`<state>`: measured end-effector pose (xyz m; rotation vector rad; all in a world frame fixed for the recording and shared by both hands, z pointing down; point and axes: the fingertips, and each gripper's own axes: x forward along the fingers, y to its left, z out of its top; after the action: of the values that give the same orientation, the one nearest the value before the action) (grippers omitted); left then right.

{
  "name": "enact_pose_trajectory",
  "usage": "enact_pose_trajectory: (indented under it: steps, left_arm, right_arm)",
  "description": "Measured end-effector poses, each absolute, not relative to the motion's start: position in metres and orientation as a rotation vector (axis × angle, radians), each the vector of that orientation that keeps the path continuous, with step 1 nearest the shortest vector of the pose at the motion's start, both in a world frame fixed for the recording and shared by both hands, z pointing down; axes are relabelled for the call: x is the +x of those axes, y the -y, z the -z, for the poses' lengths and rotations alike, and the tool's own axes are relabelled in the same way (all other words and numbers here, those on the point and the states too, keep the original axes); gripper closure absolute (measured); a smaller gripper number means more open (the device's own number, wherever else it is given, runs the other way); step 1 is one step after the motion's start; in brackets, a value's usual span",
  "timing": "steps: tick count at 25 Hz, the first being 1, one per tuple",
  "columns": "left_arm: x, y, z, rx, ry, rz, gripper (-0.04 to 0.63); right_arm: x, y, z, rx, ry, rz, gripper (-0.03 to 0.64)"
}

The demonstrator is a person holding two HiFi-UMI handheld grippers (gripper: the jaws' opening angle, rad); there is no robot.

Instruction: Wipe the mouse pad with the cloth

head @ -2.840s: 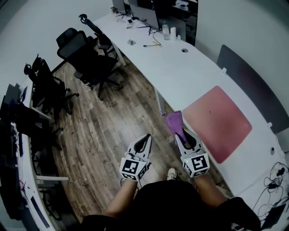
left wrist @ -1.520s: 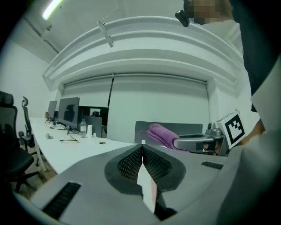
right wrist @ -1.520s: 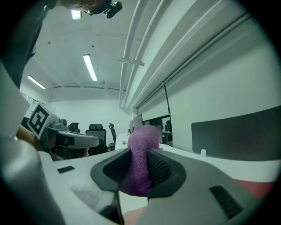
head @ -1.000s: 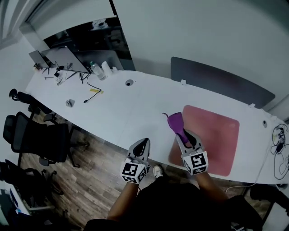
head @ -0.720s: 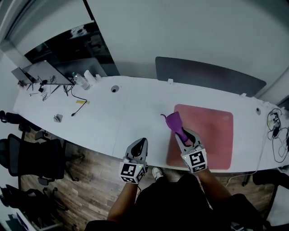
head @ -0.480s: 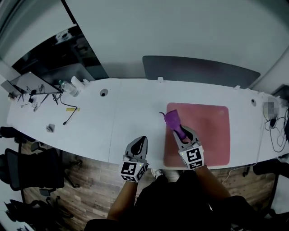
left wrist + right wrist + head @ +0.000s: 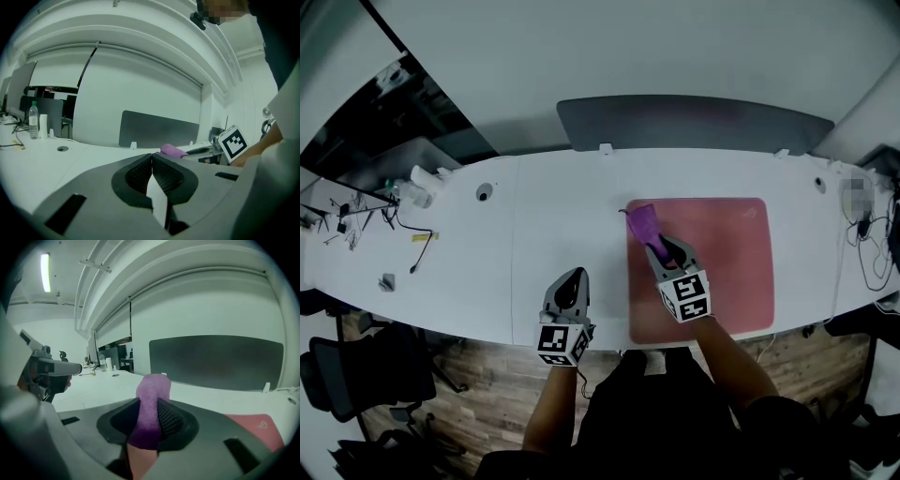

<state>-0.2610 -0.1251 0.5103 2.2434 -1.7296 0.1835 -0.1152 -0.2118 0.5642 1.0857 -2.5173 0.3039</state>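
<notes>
The pink mouse pad lies flat on the white desk, its near edge along the desk's front. My right claw is over the pad's left side, clamped on a purple cloth that sticks out past the tips toward the pad's far left corner. I cannot tell whether the cloth touches the pad. Most of the pad stretches right of the cloth and back toward me. My left claw is closed on nothing, left of the pad at the desk's front edge. Nothing rests on the pad. A dark divider panel stands behind it, and cables lie well to its right.
</notes>
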Motion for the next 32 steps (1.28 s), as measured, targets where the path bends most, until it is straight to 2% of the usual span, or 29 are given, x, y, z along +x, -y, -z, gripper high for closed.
enact_pose_trajectory:
  steps: [15,32]
  left_arm:
    - [-0.243,0.153,-0.534,2.292,1.636,-0.213,0.574]
    - [-0.229,0.154,-0.543,2.300,1.589,-0.269,0.574]
  right_arm:
    - [-0.140,0.259,-0.630,1.146,2.316,-0.481,0.492]
    - [-0.141,0.261,-0.651,1.109,2.215,-0.406,0.492]
